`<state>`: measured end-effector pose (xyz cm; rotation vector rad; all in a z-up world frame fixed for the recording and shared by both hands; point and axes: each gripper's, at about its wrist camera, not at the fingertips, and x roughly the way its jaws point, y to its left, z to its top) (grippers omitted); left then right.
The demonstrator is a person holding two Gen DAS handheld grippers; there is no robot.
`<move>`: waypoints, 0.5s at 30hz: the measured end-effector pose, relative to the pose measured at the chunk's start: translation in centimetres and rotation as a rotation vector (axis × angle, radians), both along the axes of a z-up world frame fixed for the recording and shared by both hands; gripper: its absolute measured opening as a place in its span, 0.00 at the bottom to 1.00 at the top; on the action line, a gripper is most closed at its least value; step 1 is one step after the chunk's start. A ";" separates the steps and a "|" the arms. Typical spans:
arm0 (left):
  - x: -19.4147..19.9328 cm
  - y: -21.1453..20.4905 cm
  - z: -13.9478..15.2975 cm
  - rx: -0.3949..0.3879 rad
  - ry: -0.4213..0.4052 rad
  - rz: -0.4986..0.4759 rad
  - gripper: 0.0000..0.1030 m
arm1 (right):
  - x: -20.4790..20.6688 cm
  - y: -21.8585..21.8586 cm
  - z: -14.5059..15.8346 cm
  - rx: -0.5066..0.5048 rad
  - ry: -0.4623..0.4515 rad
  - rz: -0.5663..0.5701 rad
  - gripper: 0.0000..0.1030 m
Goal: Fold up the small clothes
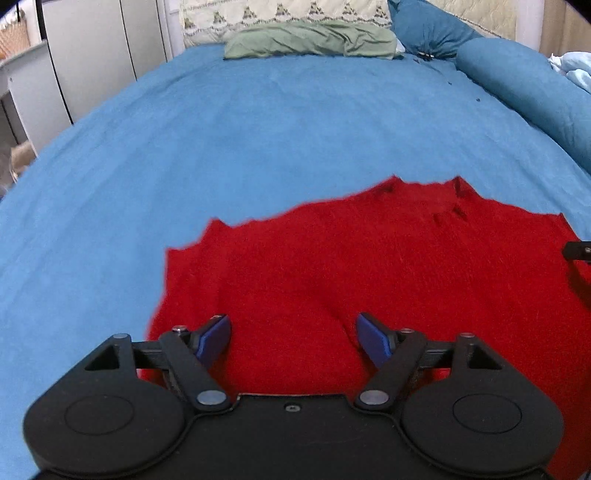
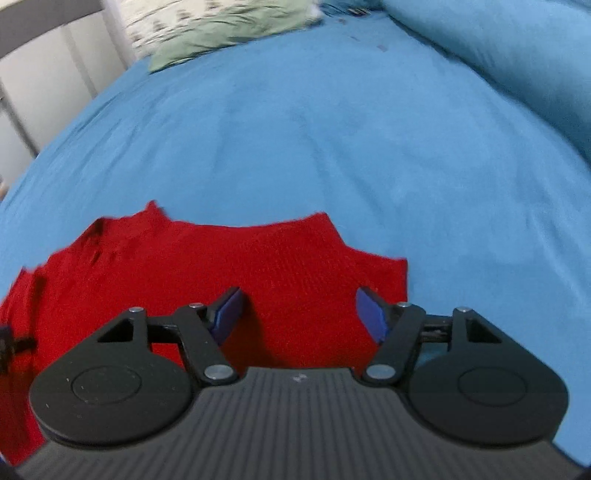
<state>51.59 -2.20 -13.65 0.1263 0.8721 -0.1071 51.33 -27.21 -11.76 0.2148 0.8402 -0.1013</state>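
Observation:
A small red knit garment [image 1: 369, 266] lies flat on the blue bedspread [image 1: 258, 129]. Its neckline points toward the pillows. My left gripper [image 1: 293, 338] is open and empty, hovering over the garment's near left part. My right gripper [image 2: 299, 314] is open and empty, over the garment's [image 2: 221, 266] near right part, close to its right edge. The tip of the right gripper [image 1: 578, 253] shows at the right edge of the left wrist view. The tip of the left gripper [image 2: 11, 343] shows at the left edge of the right wrist view.
A green pillow [image 1: 314, 42] and a patterned cream pillow [image 1: 280, 14] lie at the head of the bed. A blue bolster [image 1: 524, 85] runs along the right side. White cabinets [image 1: 85, 55] stand left of the bed.

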 end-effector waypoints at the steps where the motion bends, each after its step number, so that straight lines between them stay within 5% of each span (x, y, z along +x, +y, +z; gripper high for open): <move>1: 0.0 0.1 0.3 0.016 -0.015 -0.001 0.78 | -0.3 0.0 0.5 -0.016 -0.013 0.015 0.80; 4: 1.2 1.4 1.2 0.052 -0.046 0.003 0.79 | -0.5 -0.8 1.6 -0.043 -0.044 0.007 0.79; 10: 3.9 3.7 1.1 0.088 -0.052 0.037 0.78 | 2.5 -1.4 0.4 -0.111 0.005 0.056 0.51; 13: 4.7 4.3 0.7 0.098 -0.036 0.038 0.74 | 2.4 -1.4 -0.3 -0.133 0.025 0.081 0.47; 15: 5.0 4.4 0.4 0.112 -0.029 0.031 0.72 | 2.6 -1.3 -0.6 -0.134 0.033 0.094 0.24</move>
